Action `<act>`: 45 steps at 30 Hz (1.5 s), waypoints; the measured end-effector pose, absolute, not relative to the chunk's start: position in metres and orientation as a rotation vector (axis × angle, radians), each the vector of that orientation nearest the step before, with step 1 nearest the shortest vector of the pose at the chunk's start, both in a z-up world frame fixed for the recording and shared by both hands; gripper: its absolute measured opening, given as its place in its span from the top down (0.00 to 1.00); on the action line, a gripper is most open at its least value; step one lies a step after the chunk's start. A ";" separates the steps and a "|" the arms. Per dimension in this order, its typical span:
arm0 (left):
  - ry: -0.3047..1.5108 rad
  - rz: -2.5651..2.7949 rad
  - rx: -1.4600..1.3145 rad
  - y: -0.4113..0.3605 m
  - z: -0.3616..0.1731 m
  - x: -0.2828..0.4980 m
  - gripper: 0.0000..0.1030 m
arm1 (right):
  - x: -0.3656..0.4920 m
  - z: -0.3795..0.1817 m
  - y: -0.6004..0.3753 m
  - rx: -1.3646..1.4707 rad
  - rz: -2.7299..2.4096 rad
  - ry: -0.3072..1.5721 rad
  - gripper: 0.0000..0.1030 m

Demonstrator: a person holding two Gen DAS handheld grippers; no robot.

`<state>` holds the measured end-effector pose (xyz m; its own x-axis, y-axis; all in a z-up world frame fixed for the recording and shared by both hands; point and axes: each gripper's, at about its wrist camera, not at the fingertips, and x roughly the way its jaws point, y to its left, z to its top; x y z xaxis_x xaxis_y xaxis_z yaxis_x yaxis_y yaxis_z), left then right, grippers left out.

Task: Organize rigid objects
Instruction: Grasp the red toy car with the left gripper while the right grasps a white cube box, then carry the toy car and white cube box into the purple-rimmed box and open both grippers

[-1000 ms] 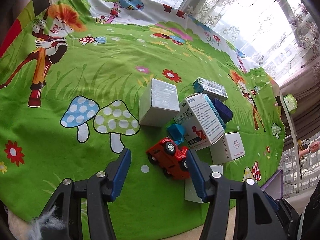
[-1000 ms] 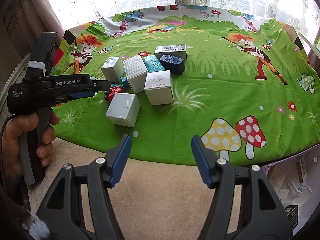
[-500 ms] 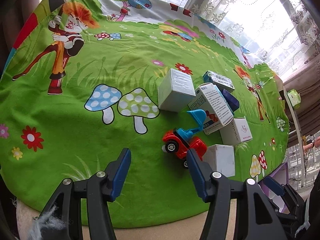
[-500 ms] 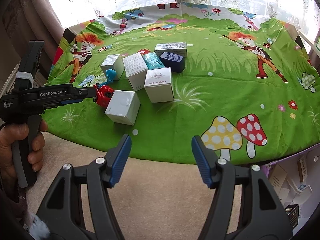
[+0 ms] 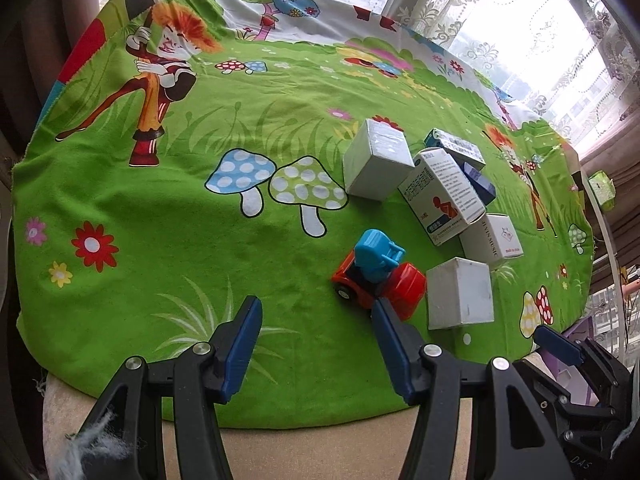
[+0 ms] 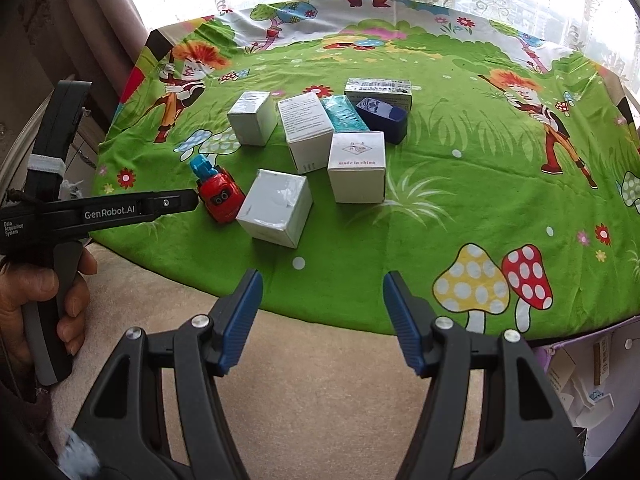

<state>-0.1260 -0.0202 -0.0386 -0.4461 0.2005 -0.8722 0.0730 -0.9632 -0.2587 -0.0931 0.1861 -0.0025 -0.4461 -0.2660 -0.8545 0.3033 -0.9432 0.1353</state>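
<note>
My left gripper (image 5: pixel 316 340) hangs with jaws spread and empty, the red toy truck (image 5: pixel 378 280) just ahead and right of its gap, long axis slanting across my approach, nose beside the white carton (image 5: pixel 459 298). My right gripper (image 6: pixel 322 316), also spread and empty, sits farther off; left is nearer.

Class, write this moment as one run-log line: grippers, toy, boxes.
left gripper: open, empty | right gripper: open, off the cloth | red toy truck: beside white box | boxes: clustered on green cloth
</note>
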 end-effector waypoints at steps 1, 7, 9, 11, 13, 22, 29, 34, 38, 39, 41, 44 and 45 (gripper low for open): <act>-0.406 2.594 -1.590 -0.022 -0.036 -0.124 0.44 | -0.096 -0.004 0.182 1.422 -2.409 0.060 0.36; -0.439 2.632 -1.475 -0.027 -0.022 -0.118 0.44 | -0.110 -0.005 0.155 1.410 -2.390 0.133 0.36; -0.417 2.622 -1.443 -0.023 -0.019 -0.118 0.45 | -0.115 -0.006 0.149 1.411 -2.392 0.154 0.36; -0.385 2.608 -1.402 -0.016 -0.014 -0.121 0.46 | -0.120 -0.008 0.143 1.417 -2.391 0.169 0.36; -0.322 2.591 -1.357 -0.009 -0.010 -0.122 0.46 | -0.125 -0.011 0.138 1.426 -2.394 0.182 0.36; -0.081 2.507 -1.346 0.010 -0.017 -0.148 0.55 | -0.138 -0.025 0.131 1.476 -2.383 0.184 0.53; -0.129 2.435 -1.386 0.007 -0.028 -0.157 0.65 | -0.132 -0.021 0.132 1.444 -2.408 0.189 0.54; -0.141 2.424 -1.382 0.007 -0.027 -0.154 0.73 | -0.129 -0.018 0.138 1.433 -2.429 0.173 0.54; -0.251 2.395 -1.396 -0.003 -0.028 -0.152 0.73 | -0.123 -0.015 0.143 1.420 -2.447 0.168 0.54; -0.279 2.391 -1.398 -0.006 -0.028 -0.151 0.73 | -0.122 -0.014 0.144 1.417 -2.451 0.168 0.54; -0.325 2.385 -1.400 -0.009 -0.027 -0.148 0.73 | -0.119 -0.012 0.146 1.409 -2.457 0.169 0.54; -0.365 2.378 -1.394 -0.010 -0.024 -0.142 0.73 | -0.113 -0.009 0.149 1.395 -2.466 0.177 0.54; -0.372 2.379 -1.391 -0.009 -0.023 -0.140 0.73 | -0.112 -0.008 0.150 1.392 -2.470 0.179 0.54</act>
<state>-0.1403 -0.0090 -0.0228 -0.4511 0.4314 -0.7813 -0.1722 -0.9010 -0.3981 -0.1115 0.1498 -0.0078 -0.4858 -0.1974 -0.8515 0.3184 -0.9472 0.0380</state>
